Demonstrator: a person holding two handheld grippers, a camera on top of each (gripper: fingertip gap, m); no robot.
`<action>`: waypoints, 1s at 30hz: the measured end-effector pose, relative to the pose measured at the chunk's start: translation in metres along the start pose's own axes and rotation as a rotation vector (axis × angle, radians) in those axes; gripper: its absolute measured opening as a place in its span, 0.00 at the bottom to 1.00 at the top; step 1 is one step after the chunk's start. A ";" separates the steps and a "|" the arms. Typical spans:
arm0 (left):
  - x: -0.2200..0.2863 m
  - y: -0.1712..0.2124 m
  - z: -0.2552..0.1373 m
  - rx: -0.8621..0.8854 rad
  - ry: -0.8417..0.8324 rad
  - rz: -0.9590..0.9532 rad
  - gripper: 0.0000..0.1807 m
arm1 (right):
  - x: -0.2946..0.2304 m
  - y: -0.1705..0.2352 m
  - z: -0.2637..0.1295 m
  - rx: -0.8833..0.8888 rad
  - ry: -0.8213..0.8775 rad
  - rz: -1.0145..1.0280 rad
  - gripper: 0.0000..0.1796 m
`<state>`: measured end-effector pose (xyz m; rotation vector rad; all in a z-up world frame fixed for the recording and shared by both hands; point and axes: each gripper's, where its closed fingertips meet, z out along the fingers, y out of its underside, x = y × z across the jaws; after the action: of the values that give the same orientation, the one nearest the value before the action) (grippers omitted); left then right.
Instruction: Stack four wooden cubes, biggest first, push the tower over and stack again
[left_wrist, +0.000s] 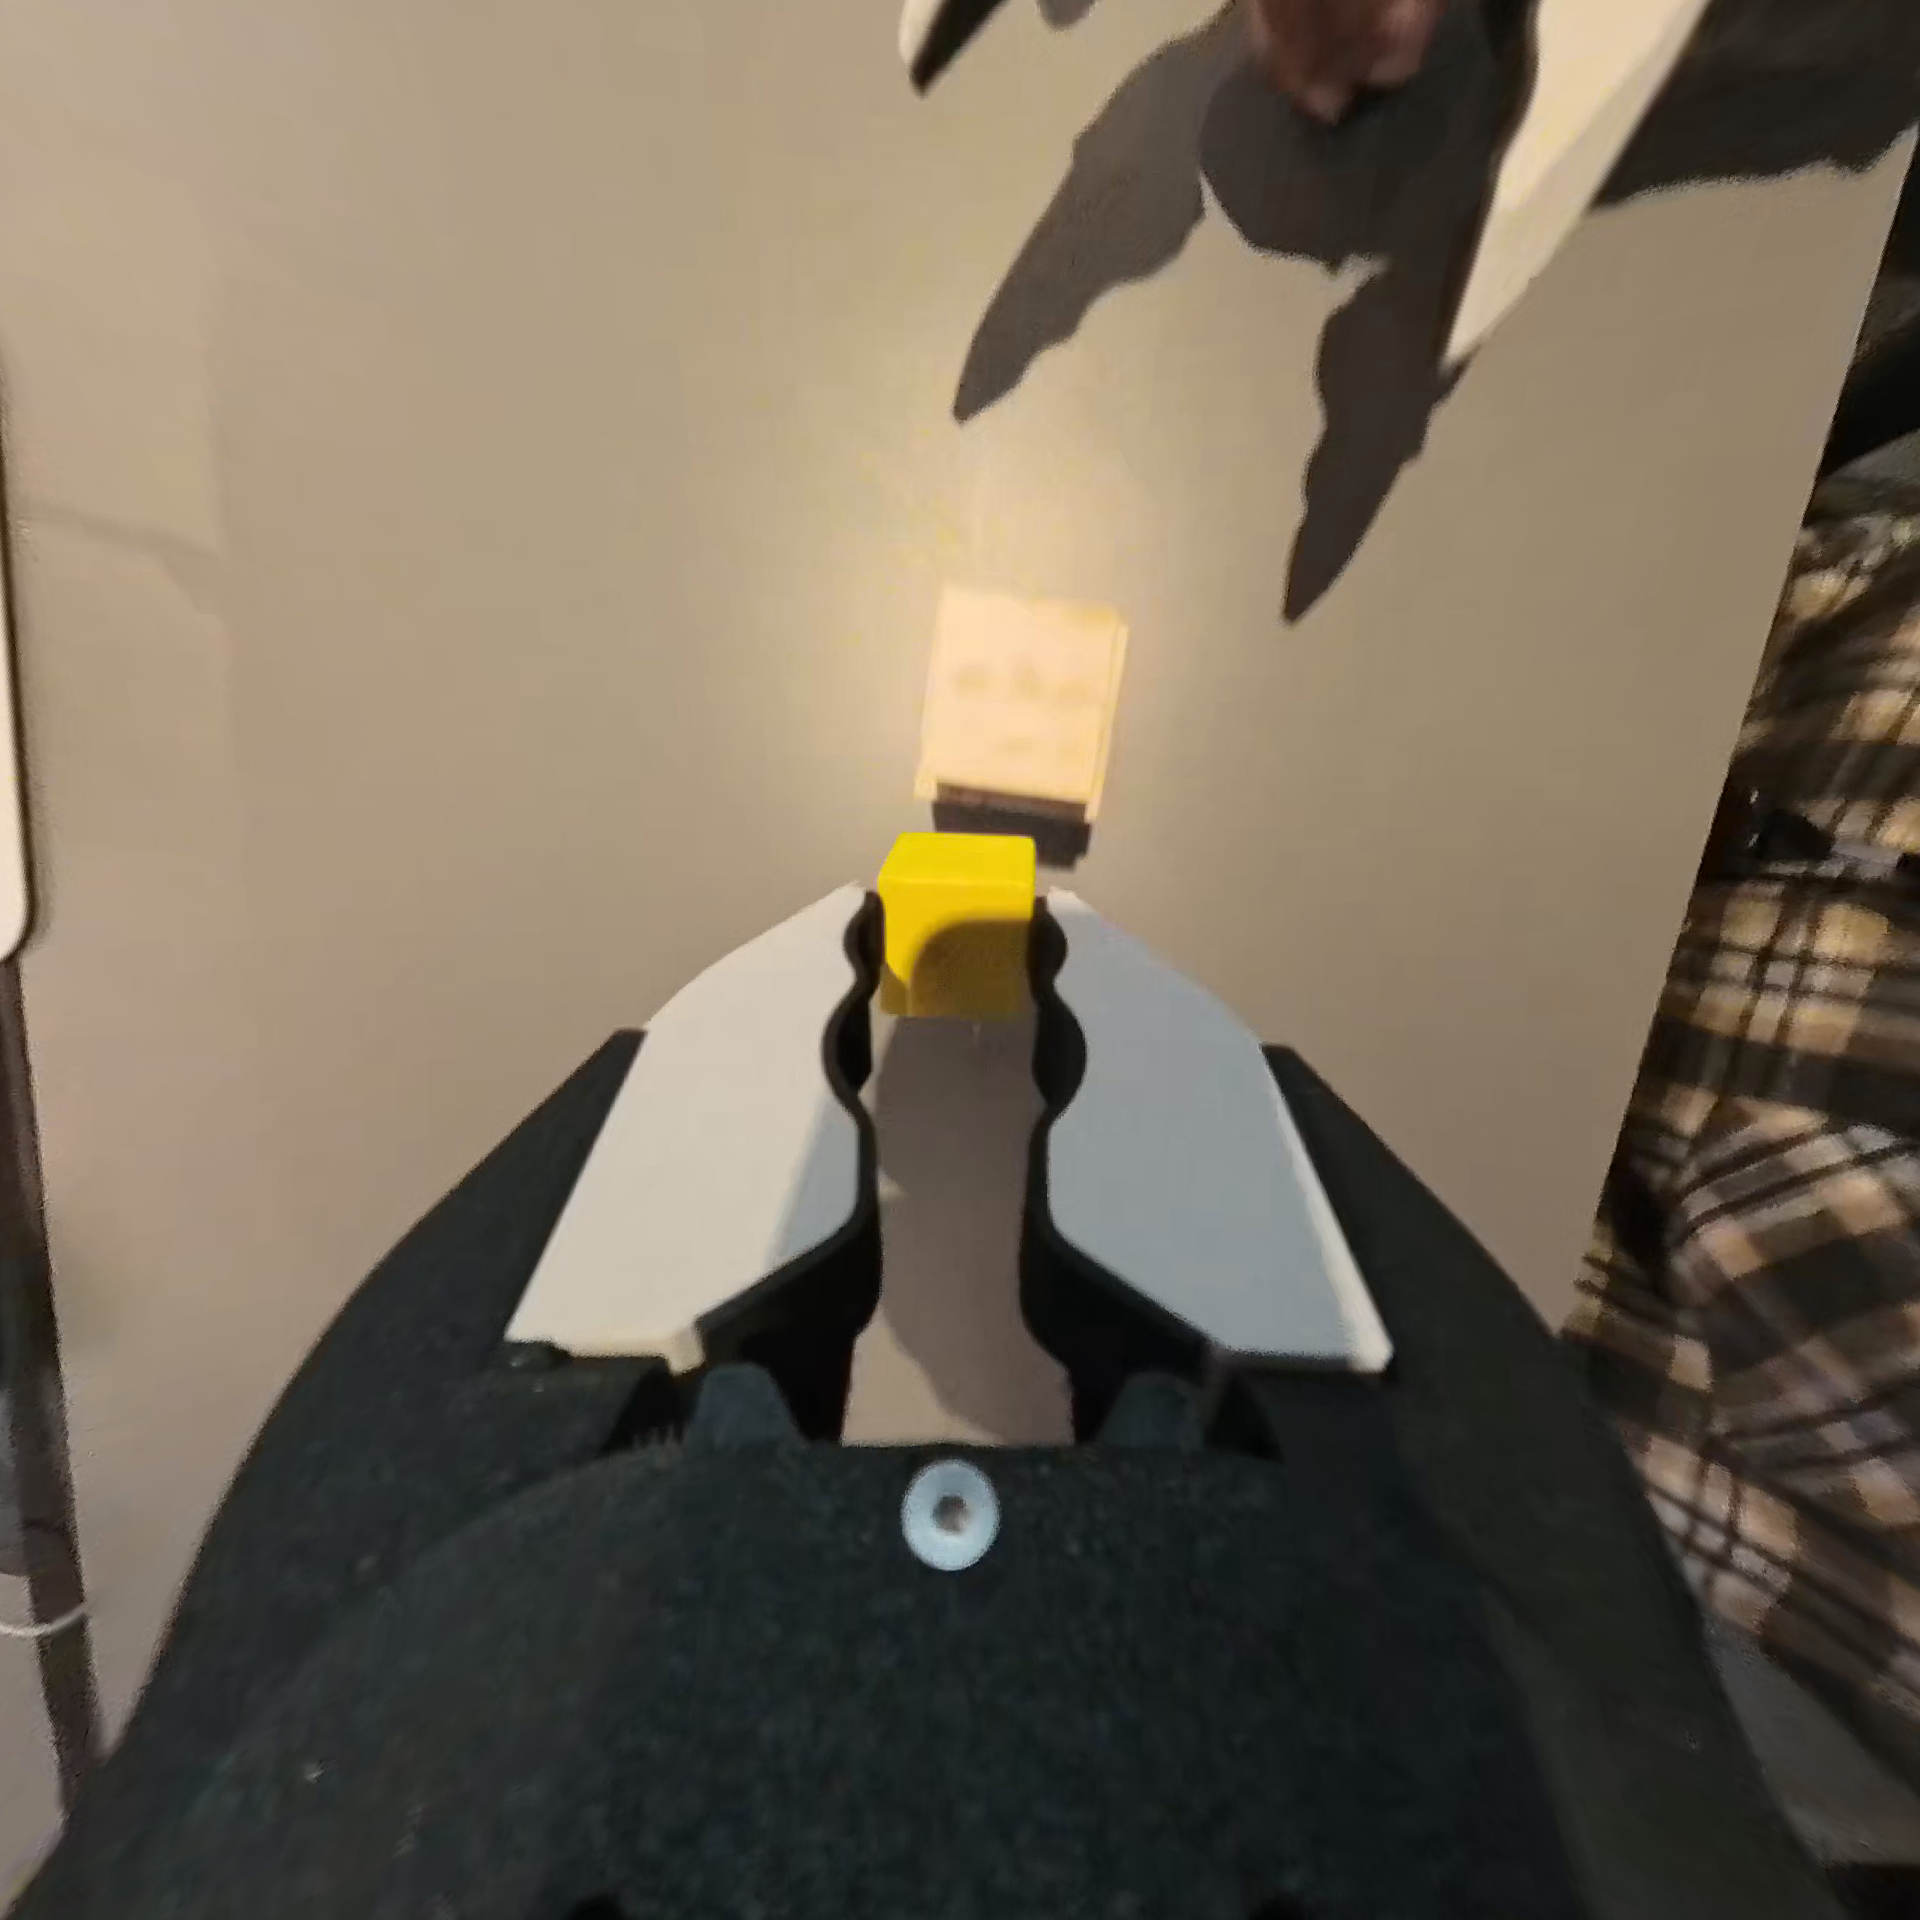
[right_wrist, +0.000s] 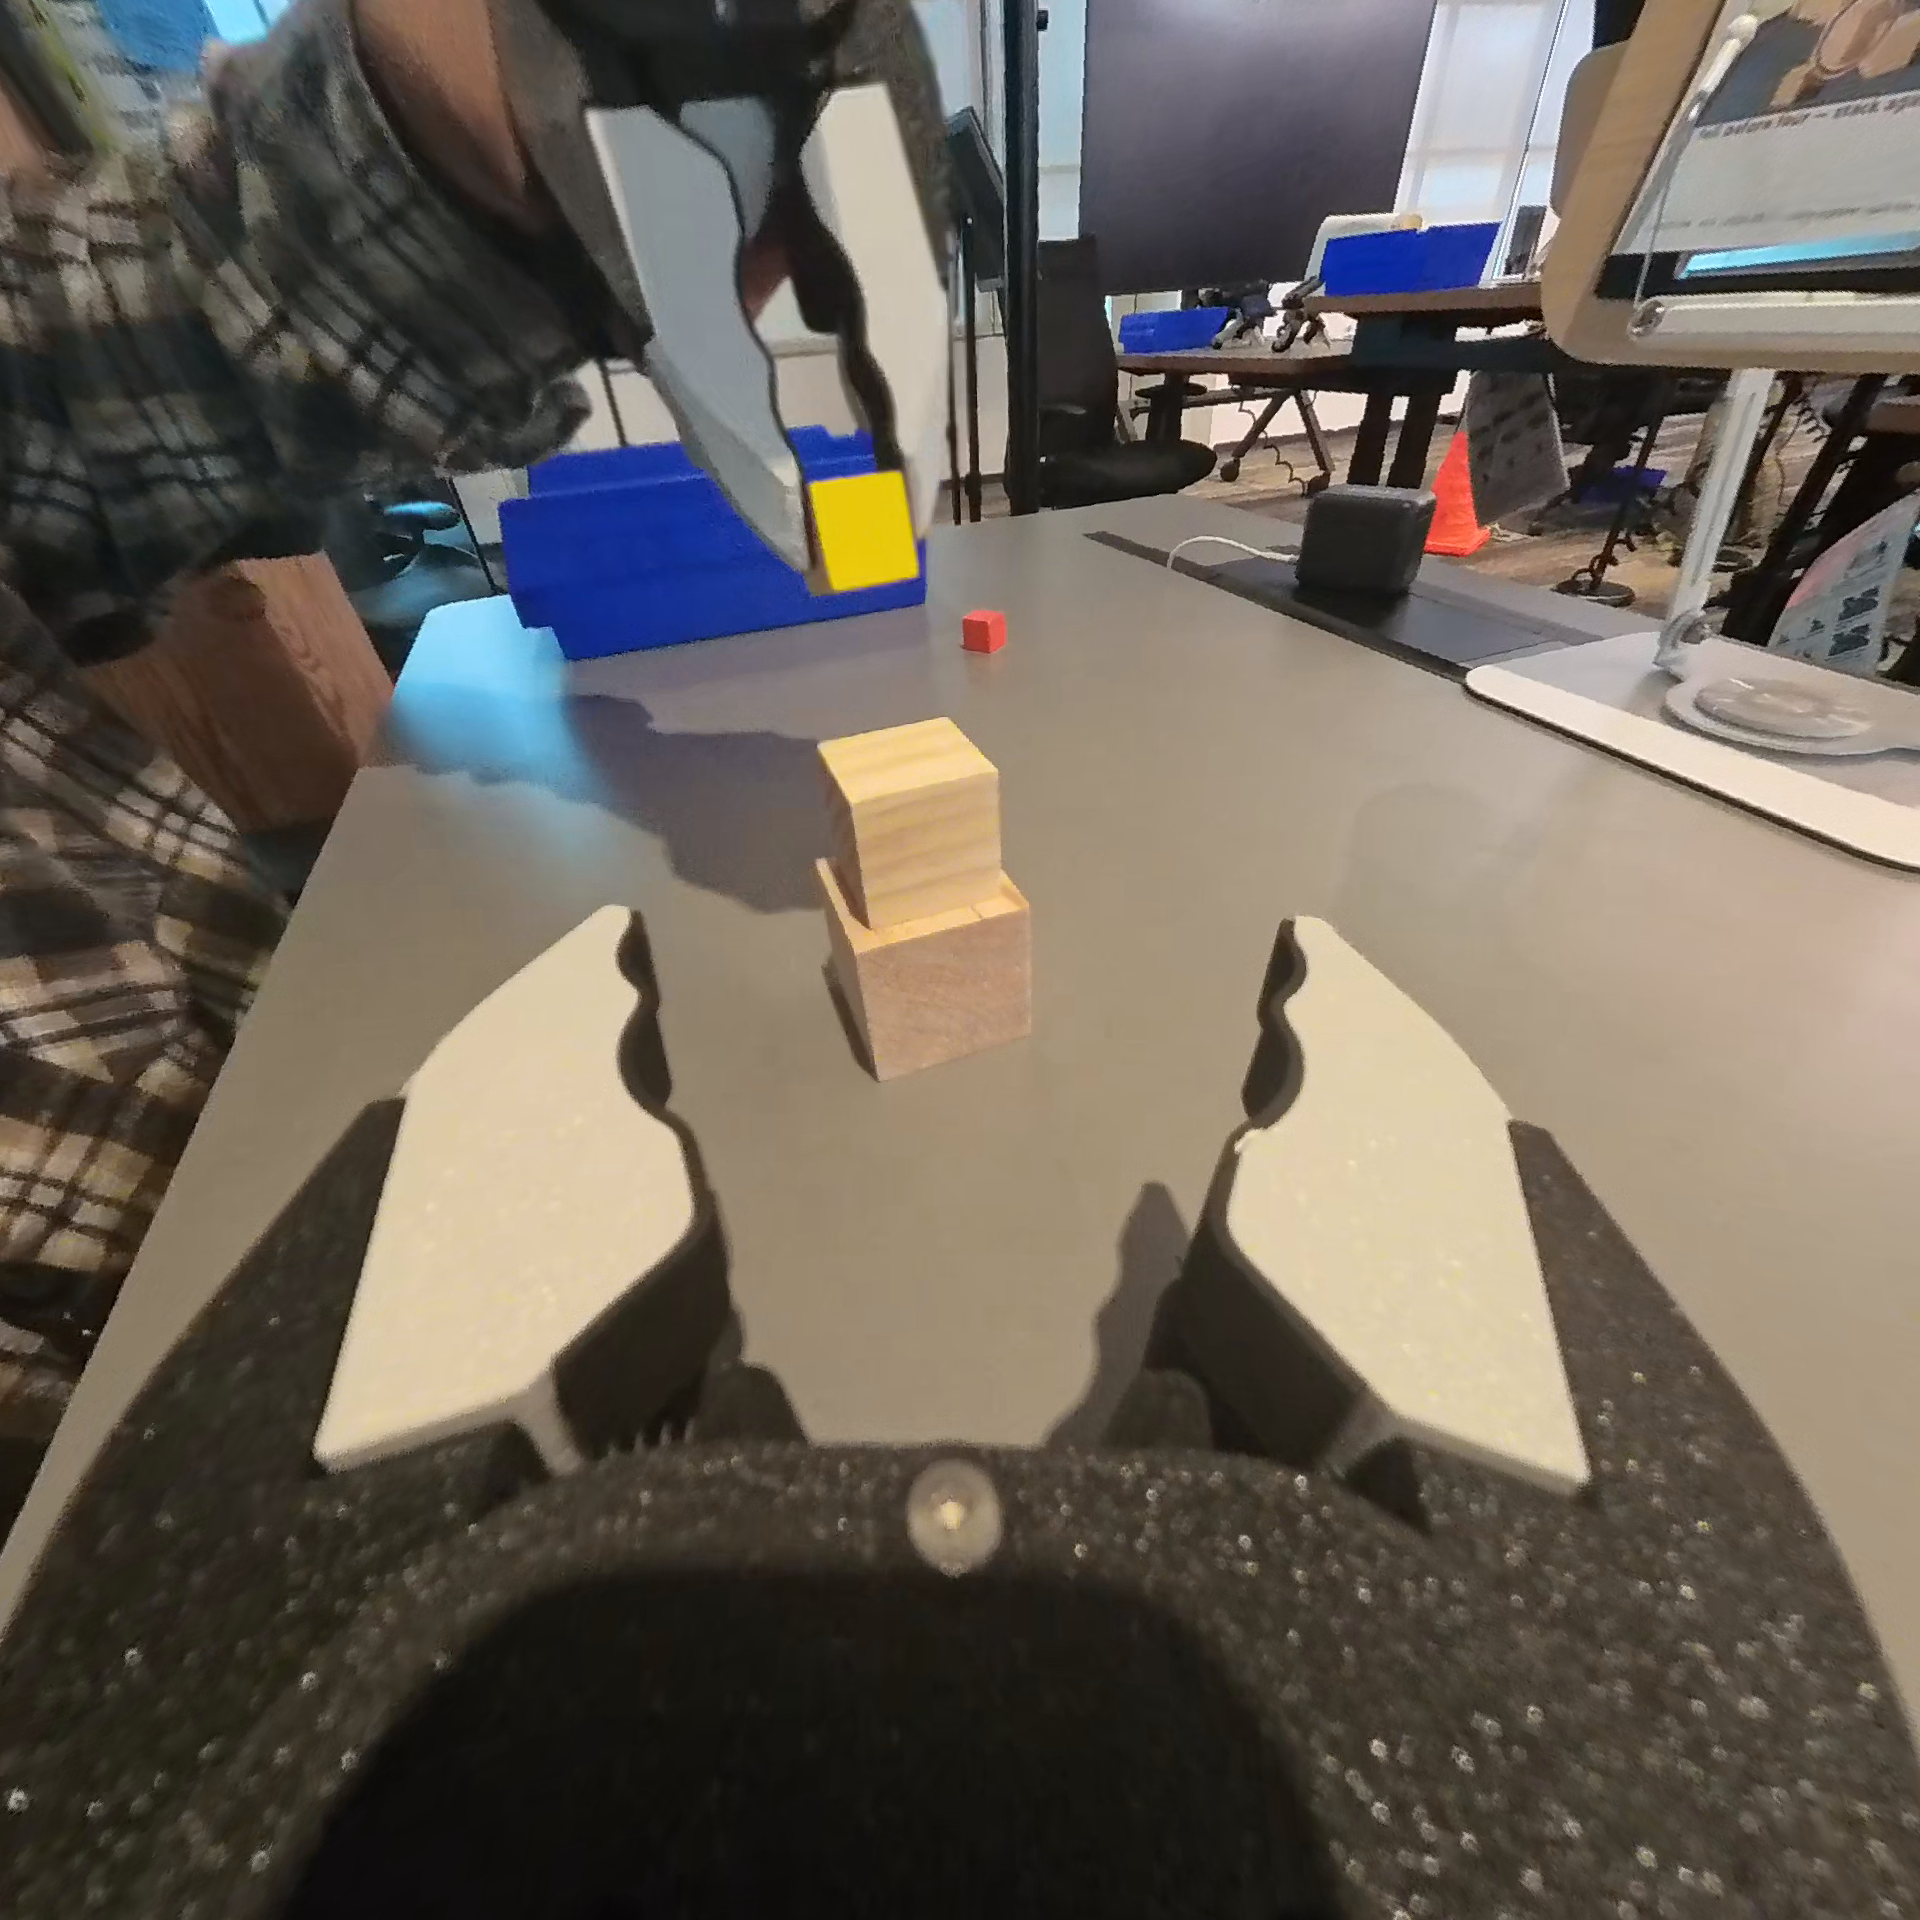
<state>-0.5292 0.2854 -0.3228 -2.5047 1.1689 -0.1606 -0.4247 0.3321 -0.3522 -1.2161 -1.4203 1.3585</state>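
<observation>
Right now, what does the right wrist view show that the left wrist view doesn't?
Only the right wrist view: the small red cube on the table, the blue bin, the black box, and the stack's side, with a smaller wooden cube on the bigger wooden cube. Only the left wrist view: the stack from above. Both: the yellow cube held in the left gripper, and the open right gripper.

The left wrist view is looking steeply down onto the table (left_wrist: 416, 623); the right is sitting low, facing across it toward the far edge. Both are sharing the two-cube stack (right_wrist: 925, 894) and yellow cube (left_wrist: 956, 925).
</observation>
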 end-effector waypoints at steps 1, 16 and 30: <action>0.001 -0.007 0.004 -0.010 0.007 -0.012 0.15 | -0.001 0.000 0.000 -0.001 -0.002 -0.001 0.61; 0.012 -0.024 0.034 -0.161 0.049 -0.014 0.15 | -0.004 0.001 0.001 -0.012 -0.014 -0.004 0.61; 0.013 -0.025 0.044 -0.227 0.029 0.069 0.15 | -0.005 0.001 0.001 -0.014 -0.017 -0.005 0.61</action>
<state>-0.4920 0.3028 -0.3544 -2.6585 1.3521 -0.0482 -0.4241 0.3272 -0.3532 -1.2118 -1.4456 1.3603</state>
